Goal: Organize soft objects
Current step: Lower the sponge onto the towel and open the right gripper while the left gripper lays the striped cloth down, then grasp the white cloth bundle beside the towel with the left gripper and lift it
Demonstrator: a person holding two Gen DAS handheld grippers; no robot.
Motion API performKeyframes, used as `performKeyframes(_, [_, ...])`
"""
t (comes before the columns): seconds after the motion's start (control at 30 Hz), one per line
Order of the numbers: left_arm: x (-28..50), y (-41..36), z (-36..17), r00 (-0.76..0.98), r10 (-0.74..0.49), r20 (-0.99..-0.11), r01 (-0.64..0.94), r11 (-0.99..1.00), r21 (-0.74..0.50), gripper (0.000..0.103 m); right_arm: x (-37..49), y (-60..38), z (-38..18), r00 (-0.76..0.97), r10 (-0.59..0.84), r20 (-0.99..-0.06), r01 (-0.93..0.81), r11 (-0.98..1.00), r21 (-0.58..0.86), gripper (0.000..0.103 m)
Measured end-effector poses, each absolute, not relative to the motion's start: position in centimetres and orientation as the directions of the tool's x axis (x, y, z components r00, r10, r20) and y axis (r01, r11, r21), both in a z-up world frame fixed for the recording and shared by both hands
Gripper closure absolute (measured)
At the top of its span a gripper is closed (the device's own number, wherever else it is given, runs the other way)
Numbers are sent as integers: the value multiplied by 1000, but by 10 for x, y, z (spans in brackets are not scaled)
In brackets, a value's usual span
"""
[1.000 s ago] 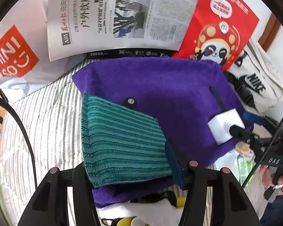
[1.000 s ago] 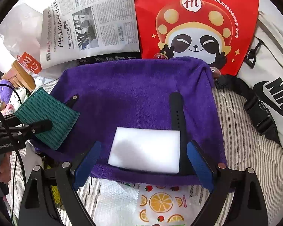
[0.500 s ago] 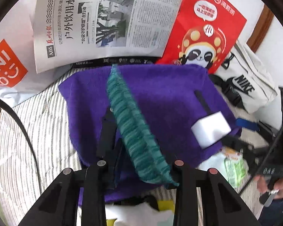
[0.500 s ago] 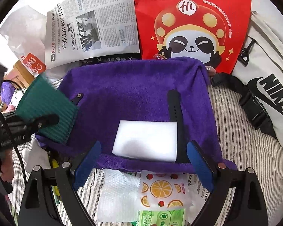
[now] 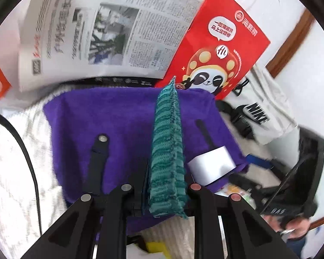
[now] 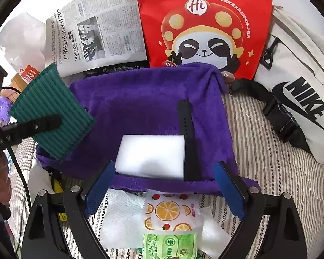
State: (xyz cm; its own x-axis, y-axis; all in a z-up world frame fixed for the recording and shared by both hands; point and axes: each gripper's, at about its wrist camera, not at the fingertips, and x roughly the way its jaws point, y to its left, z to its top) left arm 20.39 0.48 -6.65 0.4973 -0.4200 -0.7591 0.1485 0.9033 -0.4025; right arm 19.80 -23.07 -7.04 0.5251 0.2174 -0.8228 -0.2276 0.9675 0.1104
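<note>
Your left hand-held gripper (image 5: 162, 191) is clenched on the green knitted cloth (image 5: 167, 151), its jaws having just been closing with the cloth between them. In the left wrist view the cloth stands edge-on up the centre of the frame; in the right wrist view it appears at centre left as a flat ribbed panel, raised clear of the purple towel (image 6: 144, 103). Holding it by one edge appears intended to let it be carried without dragging the towel. Your right hand-held gripper (image 6: 164, 191) is released, its blue pads spread on either side of the white sponge block (image 6: 151, 155), which lies on the towel's lower edge, touching the black strap (image 6: 188, 142). This stance suggests readiness for a grasp on the sponge. The towel rests on the striped bed cover (image 6: 270, 161).
</note>
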Motion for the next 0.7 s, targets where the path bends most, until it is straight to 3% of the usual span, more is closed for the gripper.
performKeyframes(0.17, [209, 3, -85, 460, -412, -786, 114, 906, -408, 84, 197, -234, -72, 521, 217, -826, -225, 968, 113, 11])
performKeyframes(0.23, [208, 3, -87, 463, -352, -813, 93, 932, -350, 82, 197, -233, -72, 519, 217, -827, -228, 967, 111, 11])
performKeyframes(0.3, [210, 0, -88, 457, -252, -853, 67, 966, -250, 64, 197, -233, -71, 519, 214, -827, -231, 967, 106, 11])
performKeyframes(0.37, [207, -3, -87, 473, -182, -862, 83, 983, -162, 56, 197, -232, -71, 523, 218, -824, -233, 967, 108, 11])
performKeyframes(0.7, [192, 13, -83, 444, -48, -895, 72, 997, -18, 46, 191, -226, -73, 524, 226, -822, -260, 961, 98, 11])
